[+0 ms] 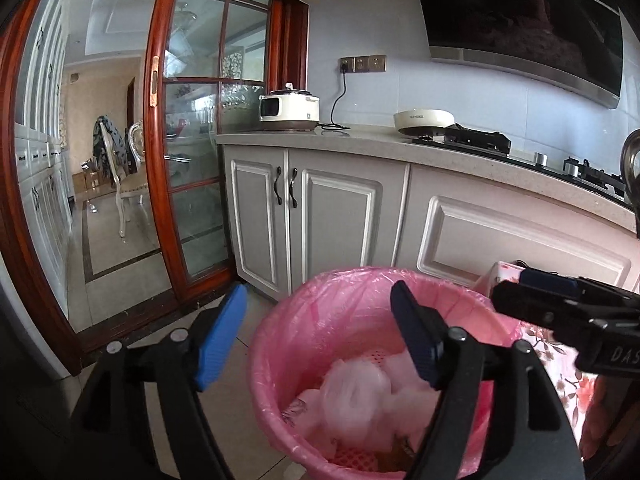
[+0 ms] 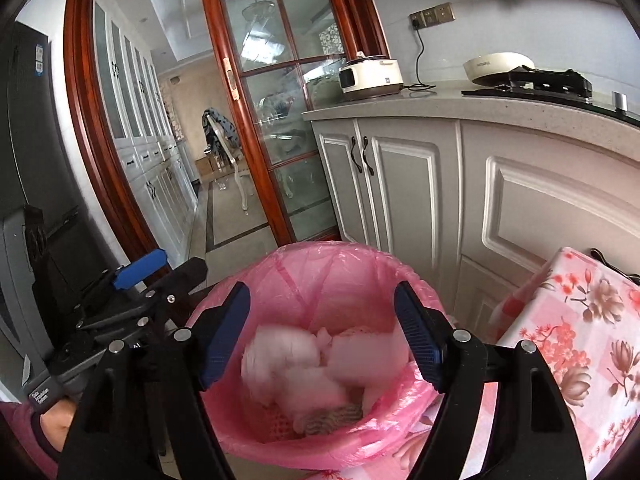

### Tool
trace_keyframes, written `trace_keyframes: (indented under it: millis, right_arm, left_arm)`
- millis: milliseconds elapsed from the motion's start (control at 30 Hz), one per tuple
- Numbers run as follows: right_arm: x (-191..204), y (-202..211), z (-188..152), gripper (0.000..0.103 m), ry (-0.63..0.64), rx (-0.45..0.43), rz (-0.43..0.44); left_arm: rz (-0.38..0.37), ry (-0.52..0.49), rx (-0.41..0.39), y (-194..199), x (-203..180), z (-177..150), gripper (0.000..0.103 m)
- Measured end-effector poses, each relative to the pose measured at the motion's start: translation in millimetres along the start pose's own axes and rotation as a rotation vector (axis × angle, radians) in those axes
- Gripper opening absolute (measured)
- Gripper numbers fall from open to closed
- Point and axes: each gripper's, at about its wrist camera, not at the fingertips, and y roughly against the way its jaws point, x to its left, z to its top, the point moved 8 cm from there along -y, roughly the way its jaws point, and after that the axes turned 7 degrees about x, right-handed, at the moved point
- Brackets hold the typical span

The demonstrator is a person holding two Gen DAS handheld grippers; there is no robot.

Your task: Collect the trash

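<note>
A pink bin lined with a pink bag (image 1: 304,312) stands on the kitchen floor; it also shows in the right wrist view (image 2: 320,264). Crumpled white paper trash (image 1: 352,400) lies inside it, blurred in the right wrist view (image 2: 288,360). My left gripper (image 1: 320,340) is open and empty, hovering over the bin's left rim. My right gripper (image 2: 324,336) is open and empty above the bin's mouth. The right gripper also shows in the left wrist view (image 1: 560,300), at the right. The left gripper also shows in the right wrist view (image 2: 136,280), at the left.
A table with a floral cloth (image 2: 580,340) stands right of the bin. Grey cabinets (image 1: 320,208) under a counter with a rice cooker (image 1: 290,106) and a stove (image 1: 476,138) lie behind. A red-framed glass sliding door (image 1: 192,140) is at the left.
</note>
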Motion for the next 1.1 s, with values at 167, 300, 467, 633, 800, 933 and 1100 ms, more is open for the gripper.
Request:
trace_keyframes:
  millis: [167,300,467,633,800,933,1100]
  right_arm:
    - [-4.4,18.6,-3.7,0.071,-0.009,-0.015,-0.018]
    - [-2.3,40.1,-8.2,0.073,0.005,-0.025,-0.054]
    - [7.0,80.1,-6.2,0.085,0.019,-0.067,-0.07]
    - [17.7,114.7,-6.4,0.085,0.035,-0.067,-0.075]
    - [27.9,150.1,-16.4,0.085,0.026,-0.06,-0.1]
    - [31.7,172.8,-28.7,0.085,0.028,-0.056,-0.126]
    - [37.0,194.9,-47.2,0.085,0.01,-0.059,-0.146]
  left_arm:
    - [0.014,0.014,-0.013,11.9,1.8,1.4,0.089]
    - [0.016,0.04,-0.039,33.1,3.1,3.9,0.098]
    - [0.0,0.029,-0.066,70.2,-5.8,14.9,0.098]
    - [-0.011,0.026,-0.09,115.0,-14.5,24.4,0.098]
    - [0.005,0.06,-0.052,145.9,-17.5,23.2,0.098]
    - [0.028,0.053,-0.053,172.8,-23.5,16.9,0.098]
    - [0.057,0.031,-0.058,205.1,-34.2,2.1,0.098]
